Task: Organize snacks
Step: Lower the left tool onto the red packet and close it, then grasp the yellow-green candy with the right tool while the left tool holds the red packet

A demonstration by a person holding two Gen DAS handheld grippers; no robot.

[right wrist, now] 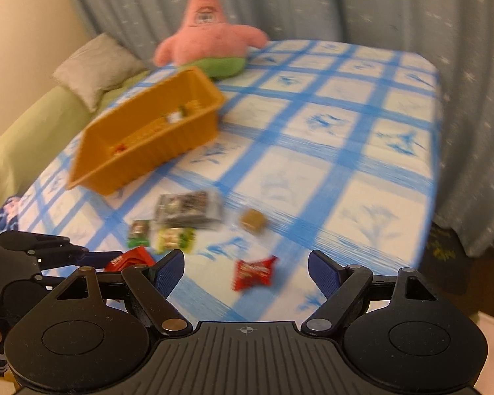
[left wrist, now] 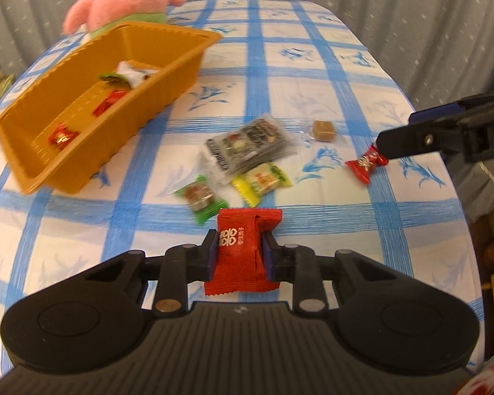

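Table (left wrist: 313,65), blue-check cloth, carries everything. Pink plush toy (right wrist: 207,39) sits at the far edge behind the tray; not part of the sort.

Orange tray (left wrist: 168,75), long and ribbed, lies at an angle on the far left. It holds several wrapped snacks, two or three red and one white-and-green, so it reads as the collection bin, and it sits on the left gripper's side of the table.

Loose snacks, middle of the table, well apart from the tray: grey packet (left wrist: 247,144), the biggest, overlapping the yellow-green candy (left wrist: 263,181); green candy (left wrist: 201,197) just beside those; brown cube (left wrist: 324,130) in clear wrap, off alone to the right.

Left gripper (left wrist: 238,251): fingers clamped on the red sachet (left wrist: 243,247), pads pressing its two sides, wrapper standing up between them. Judgement: pick made, carry to the tray is next. The grip sits mid-packet, so it should not swing much.

Right gripper (right wrist: 246,263): fingers wide apart, nothing between them. Small red candy (right wrist: 253,271) lies on the cloth in line with the gap, close ahead. Judgement: lined up for the next pick; view is blurred, contact cannot be told.
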